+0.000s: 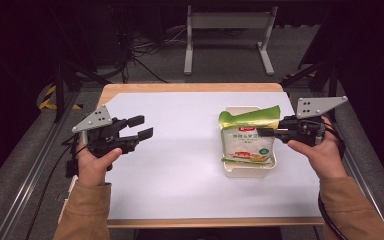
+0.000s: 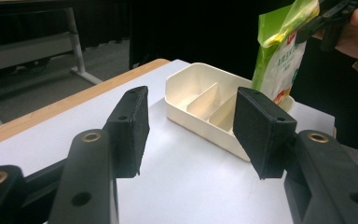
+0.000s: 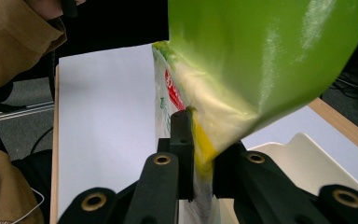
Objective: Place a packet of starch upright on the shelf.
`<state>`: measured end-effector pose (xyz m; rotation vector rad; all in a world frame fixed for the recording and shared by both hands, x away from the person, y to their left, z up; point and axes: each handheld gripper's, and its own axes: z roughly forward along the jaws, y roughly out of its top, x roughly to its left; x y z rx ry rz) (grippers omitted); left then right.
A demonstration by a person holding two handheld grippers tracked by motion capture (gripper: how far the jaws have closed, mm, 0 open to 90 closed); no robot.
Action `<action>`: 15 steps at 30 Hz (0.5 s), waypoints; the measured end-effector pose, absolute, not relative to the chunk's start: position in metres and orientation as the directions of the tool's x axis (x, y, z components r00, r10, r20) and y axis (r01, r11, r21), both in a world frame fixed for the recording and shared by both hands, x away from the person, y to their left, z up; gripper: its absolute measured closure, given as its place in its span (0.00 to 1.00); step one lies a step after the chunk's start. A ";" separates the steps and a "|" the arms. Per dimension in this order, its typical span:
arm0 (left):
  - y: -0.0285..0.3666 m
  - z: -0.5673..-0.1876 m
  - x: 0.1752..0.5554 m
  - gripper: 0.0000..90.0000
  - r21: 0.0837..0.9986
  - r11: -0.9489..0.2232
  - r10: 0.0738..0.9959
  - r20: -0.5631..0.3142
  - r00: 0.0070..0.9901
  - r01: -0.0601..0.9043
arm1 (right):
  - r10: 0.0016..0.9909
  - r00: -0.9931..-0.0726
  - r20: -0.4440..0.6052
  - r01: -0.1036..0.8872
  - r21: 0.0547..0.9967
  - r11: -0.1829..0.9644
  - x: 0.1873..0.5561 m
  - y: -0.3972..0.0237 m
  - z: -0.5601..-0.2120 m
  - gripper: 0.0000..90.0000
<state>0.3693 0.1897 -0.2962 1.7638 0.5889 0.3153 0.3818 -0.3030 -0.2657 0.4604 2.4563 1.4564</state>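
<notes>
From above, a white sheet covered the wooden table (image 1: 190,88). The person's left gripper (image 1: 141,127) hovered over the left part of the sheet, its jaws spread apart with nothing between them. Well to the right, the right gripper (image 1: 265,132) reached in from the right edge and was clamped on the upper edge of a green and white food bag (image 1: 245,140). The bag hung over a cream-coloured tray (image 1: 250,171) on the right half of the sheet, its green top folded over. Brown sleeves (image 1: 82,210) came in from the bottom.

In the left gripper view, the two black pads (image 2: 130,126) stood wide apart above the sheet. Beyond them sat the tray (image 2: 186,116), with dividers splitting it into compartments. The bag (image 2: 282,51) hung upright at the tray's far end, pinched near its top by the other gripper (image 2: 328,18).

In the right gripper view, the jaws were closed tight on the bag's (image 3: 261,60) edge, its glossy green top bulging above them. Part of the tray (image 3: 307,163) lay to the lower right, and a brown sleeve (image 3: 14,42) sat at the upper left.
</notes>
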 end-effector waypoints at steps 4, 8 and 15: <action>0.190 -0.297 0.370 0.52 0.956 -0.181 0.541 -0.098 0.835 0.229 | 0.399 -0.916 -0.040 0.152 0.886 0.437 0.383 -0.307 -0.270 0.91; 0.190 -0.297 0.370 0.52 0.956 -0.180 0.542 -0.099 0.835 0.231 | 0.408 -0.913 -0.023 0.167 0.890 0.424 0.383 -0.312 -0.273 0.91; 0.190 -0.298 0.370 0.51 0.955 -0.181 0.542 -0.101 0.834 0.234 | 0.418 -0.909 -0.007 0.182 0.893 0.411 0.382 -0.317 -0.280 0.91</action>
